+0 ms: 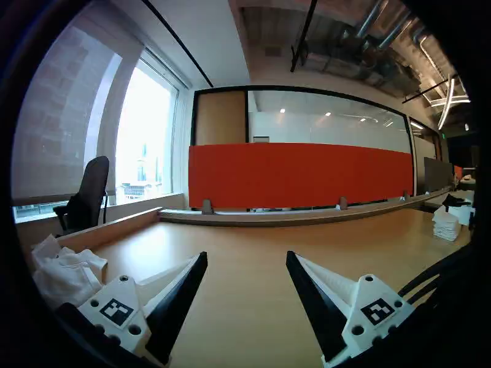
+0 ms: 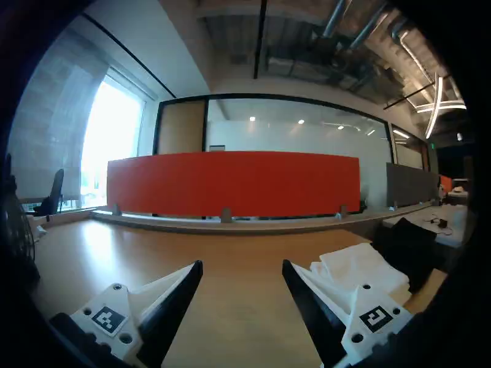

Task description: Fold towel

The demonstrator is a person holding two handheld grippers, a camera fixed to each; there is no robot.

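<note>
In the left gripper view, a crumpled white towel [image 1: 64,273] lies on the wooden table [image 1: 258,257] at the far left, beside my left gripper [image 1: 247,260], which is open with nothing between its fingers. A stack of folded white towels [image 1: 447,224] sits at the table's far right. In the right gripper view, the folded white towels [image 2: 362,265] lie just right of my right gripper [image 2: 242,267], which is open and holds nothing above the wooden table [image 2: 233,257].
A red divider panel [image 1: 301,175] runs along the table's back edge. A black office chair [image 1: 86,196] stands by the window at left. A black object [image 2: 410,242] lies behind the folded stack in the right gripper view.
</note>
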